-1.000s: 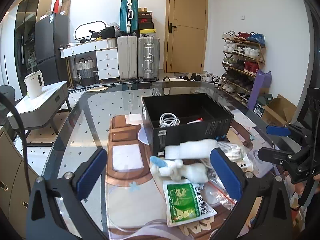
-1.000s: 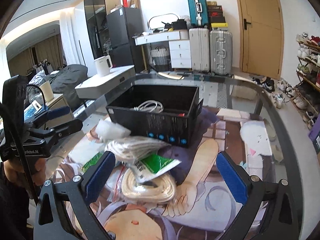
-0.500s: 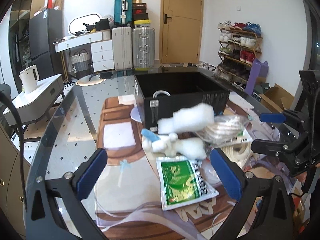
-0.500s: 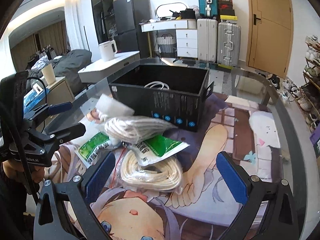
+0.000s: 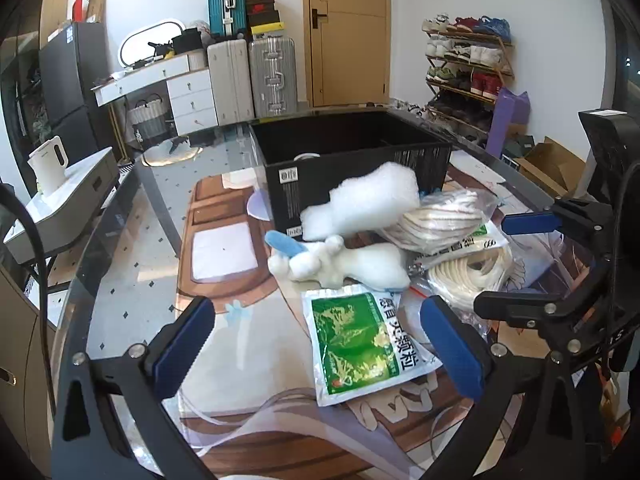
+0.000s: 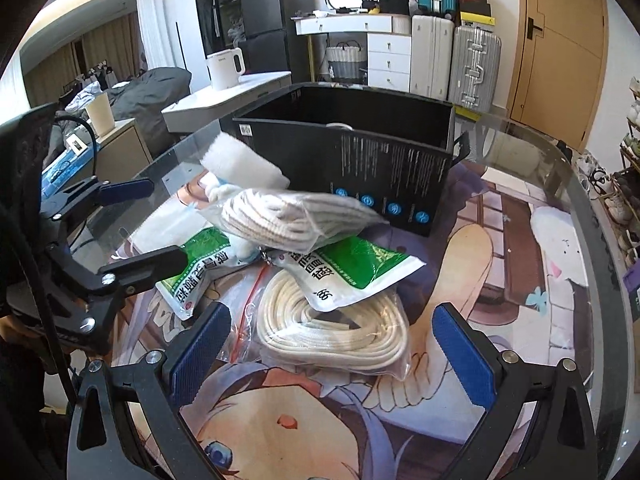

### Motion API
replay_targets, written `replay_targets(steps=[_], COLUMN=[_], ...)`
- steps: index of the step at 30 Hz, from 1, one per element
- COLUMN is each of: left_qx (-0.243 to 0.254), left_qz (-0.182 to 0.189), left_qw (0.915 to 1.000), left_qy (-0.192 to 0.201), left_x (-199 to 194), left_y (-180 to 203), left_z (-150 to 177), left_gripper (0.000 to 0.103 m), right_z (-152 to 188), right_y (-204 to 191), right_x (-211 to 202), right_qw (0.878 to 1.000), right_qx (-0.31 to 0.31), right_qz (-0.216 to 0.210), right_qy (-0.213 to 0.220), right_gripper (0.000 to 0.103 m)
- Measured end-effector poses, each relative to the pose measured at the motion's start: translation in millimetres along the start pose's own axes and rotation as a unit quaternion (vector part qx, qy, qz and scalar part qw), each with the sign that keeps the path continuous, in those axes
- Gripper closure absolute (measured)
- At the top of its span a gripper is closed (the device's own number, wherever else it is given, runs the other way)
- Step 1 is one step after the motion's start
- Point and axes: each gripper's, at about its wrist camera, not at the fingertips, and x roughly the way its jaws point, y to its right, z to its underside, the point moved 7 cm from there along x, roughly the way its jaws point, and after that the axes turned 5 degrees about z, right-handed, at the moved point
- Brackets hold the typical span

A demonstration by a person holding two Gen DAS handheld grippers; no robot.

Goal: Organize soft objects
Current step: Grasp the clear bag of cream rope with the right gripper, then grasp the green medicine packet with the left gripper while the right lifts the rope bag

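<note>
both views have drawn nearer the soft pile at frame centre; left gripper and right gripper gape empty.

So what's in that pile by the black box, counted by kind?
Green sachets: 2
Bagged coils of white rope: 2
White plush toys: 1
White fluffy wads: 1
Total: 6
</note>
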Motion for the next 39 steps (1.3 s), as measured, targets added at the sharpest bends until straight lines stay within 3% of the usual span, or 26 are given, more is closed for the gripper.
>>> replay_targets(steps=[15,27,39], left_qx=[-0.03,-0.028,-0.021], left_qz=[0.02,0.022,0.02], left_qw=[0.9993,0.9993,0.9995], left_qy=[-0.008,-0.007,-0.011], left_x=[2.9,2.1,5.2], left_y=[-10.2,-7.9,-5.6], left_z=[2.8,4.9,9.0], left_gripper=[0.0,0.0,0.0], right_z=[6.1,5.0,5.8], right_y=[-9.3,-10.8,-5.7], right_x=[22.0,26.0,15.7], right_qw=[0.999,0.999,0.999], right_qx=[-0.005,-0.008,-0.014], right_qz=[0.013,0.019,0.012], right_qy=[-0.039,-0.041,-0.03], right_gripper=[0.001,0.002,0.031])
